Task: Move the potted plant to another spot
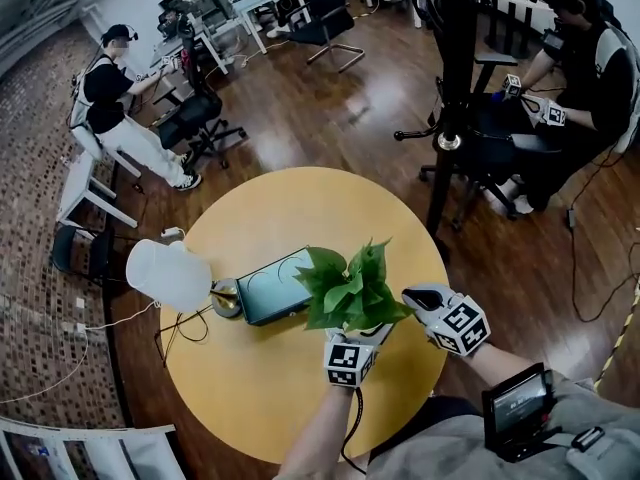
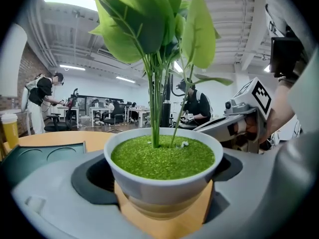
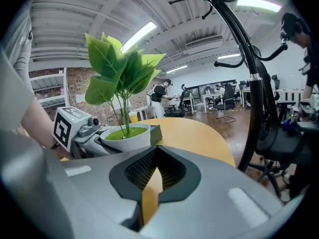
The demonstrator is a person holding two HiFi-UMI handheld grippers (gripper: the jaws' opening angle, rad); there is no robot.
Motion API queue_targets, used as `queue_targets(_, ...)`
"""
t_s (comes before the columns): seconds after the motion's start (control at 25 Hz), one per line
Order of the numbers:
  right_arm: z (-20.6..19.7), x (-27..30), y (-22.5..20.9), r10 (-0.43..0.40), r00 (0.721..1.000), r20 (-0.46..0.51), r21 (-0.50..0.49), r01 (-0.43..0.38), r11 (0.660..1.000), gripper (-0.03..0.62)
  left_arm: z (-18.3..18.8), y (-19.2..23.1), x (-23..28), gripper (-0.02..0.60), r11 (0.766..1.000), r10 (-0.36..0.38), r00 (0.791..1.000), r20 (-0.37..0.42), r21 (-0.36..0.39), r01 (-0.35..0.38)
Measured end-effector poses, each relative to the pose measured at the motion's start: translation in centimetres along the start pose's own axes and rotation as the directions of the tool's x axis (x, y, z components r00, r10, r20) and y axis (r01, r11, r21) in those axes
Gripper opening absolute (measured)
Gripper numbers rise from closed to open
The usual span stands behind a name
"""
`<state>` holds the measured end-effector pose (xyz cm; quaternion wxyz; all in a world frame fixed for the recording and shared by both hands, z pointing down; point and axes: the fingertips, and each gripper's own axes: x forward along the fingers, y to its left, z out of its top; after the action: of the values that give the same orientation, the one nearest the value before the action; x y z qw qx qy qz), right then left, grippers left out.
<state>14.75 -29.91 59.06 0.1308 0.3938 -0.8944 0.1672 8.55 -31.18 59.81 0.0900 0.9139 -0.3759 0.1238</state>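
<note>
Head view, plant: the potted plant with broad green leaves in a round white pot [image 1: 352, 290] is over the near right part of the round yellow wooden worktop [image 1: 290, 203]; its leaves hide the pot.
Head view, my left tongs [image 1: 358, 340]: they reach in under the leaves from the near side.
Head view, my right tongs [image 1: 428, 306]: they are just beside the leaves, on the right.
Head view, neighbour: a dark green rectangular tray [image 1: 268, 288] lies just left of the plant.
Left gripper view, grip: my left tongs pinch the white pot low on its wall, one jaw on each side; green granules fill the pot to the rim.
Left gripper view, lifted or standing: I cannot tell.
Right gripper view, grip: my right tongs are pressed almost together on nothing, with a sliver of worktop showing between them.
Right gripper view, plant: it is ahead and to the left, held in my left tongs, with the tray just behind it.
</note>
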Motion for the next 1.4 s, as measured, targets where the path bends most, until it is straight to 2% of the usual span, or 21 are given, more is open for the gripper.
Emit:
queue_targets(0.4,-4.5,1.8,-2.8,-0.026,0.997,-0.075,0.033,0.028,0.999,0.002,-3.8,2.1,4.6,0.543,1.0,-0.022,1.0,-0.011,-0.02,0.022)
queue_targets(0.6,-6.0,2.2,-3.6,-0.043,0.993,-0.108,0.041,0.047,0.998,0.002,-5.4,2.8,6.3,0.542,0.999,-0.034,0.999,-0.011,-0.006,0.034)
queue_targets(0.84,-6.8,2.4,-3.5,-0.048,0.991,-0.124,0.041,0.054,0.998,0.002,-6.3,3.2,6.9,0.543,0.999,-0.046,0.999,-0.005,-0.015,0.046)
queue_targets(1.4,-7.3,1.5,-2.4,-0.045,0.989,-0.144,0.027,0.049,0.998,0.002,-6.6,2.7,6.0,0.545,0.998,-0.052,0.999,0.008,0.037,0.051)
